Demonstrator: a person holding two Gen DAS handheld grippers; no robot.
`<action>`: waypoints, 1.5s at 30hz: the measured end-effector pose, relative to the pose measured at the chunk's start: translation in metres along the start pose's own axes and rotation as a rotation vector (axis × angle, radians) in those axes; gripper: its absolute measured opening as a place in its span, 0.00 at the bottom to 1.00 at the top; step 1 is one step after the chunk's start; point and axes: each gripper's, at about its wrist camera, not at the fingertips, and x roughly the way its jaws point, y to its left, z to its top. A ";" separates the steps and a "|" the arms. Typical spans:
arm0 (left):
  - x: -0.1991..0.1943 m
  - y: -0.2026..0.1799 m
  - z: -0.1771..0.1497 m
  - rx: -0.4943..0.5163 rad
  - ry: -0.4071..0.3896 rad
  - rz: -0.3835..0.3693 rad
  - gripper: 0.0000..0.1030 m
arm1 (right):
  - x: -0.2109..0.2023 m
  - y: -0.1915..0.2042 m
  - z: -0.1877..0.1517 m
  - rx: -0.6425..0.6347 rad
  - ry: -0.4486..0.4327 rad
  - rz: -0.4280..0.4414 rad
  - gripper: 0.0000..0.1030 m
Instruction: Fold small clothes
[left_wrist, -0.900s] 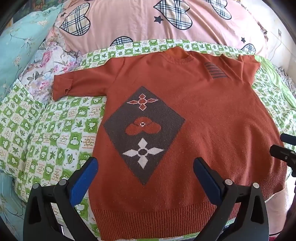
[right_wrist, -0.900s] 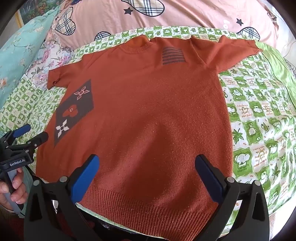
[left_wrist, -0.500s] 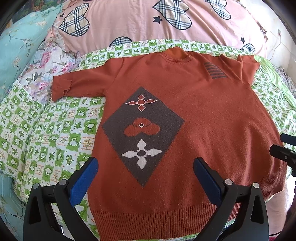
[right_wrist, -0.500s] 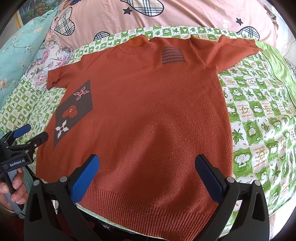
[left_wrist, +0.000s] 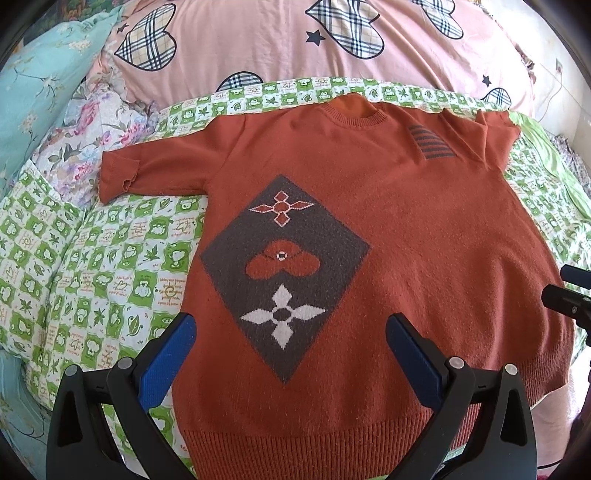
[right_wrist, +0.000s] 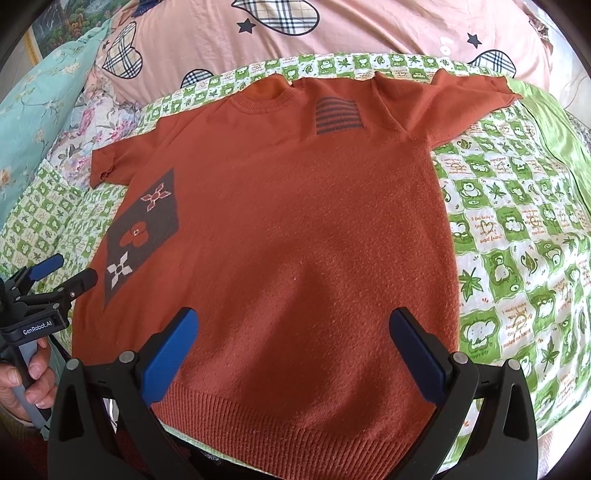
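Right wrist: both grippers' fingers (right_wrist: 173, 350) spread wide, tilted down over sweater (right_wrist: 295, 221).

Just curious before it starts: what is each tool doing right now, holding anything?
Left tool: open, holding nothing, above the orange sweater.
Right tool: open, holding nothing, above the sweater's hem.

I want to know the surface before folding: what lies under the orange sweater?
The orange sweater lies flat on a green-and-white checked sheet, which shows around its sides and collar. What is directly beneath the sweater's middle is covered and cannot be seen.
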 end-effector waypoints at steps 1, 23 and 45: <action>0.001 0.000 0.001 0.000 0.000 -0.002 1.00 | 0.000 -0.001 0.001 0.000 -0.001 -0.006 1.00; 0.049 0.013 0.079 -0.071 -0.066 -0.054 1.00 | 0.024 -0.228 0.129 0.424 -0.241 0.050 0.99; 0.137 -0.045 0.100 0.028 0.103 -0.052 1.00 | 0.129 -0.443 0.303 0.625 -0.292 -0.171 0.49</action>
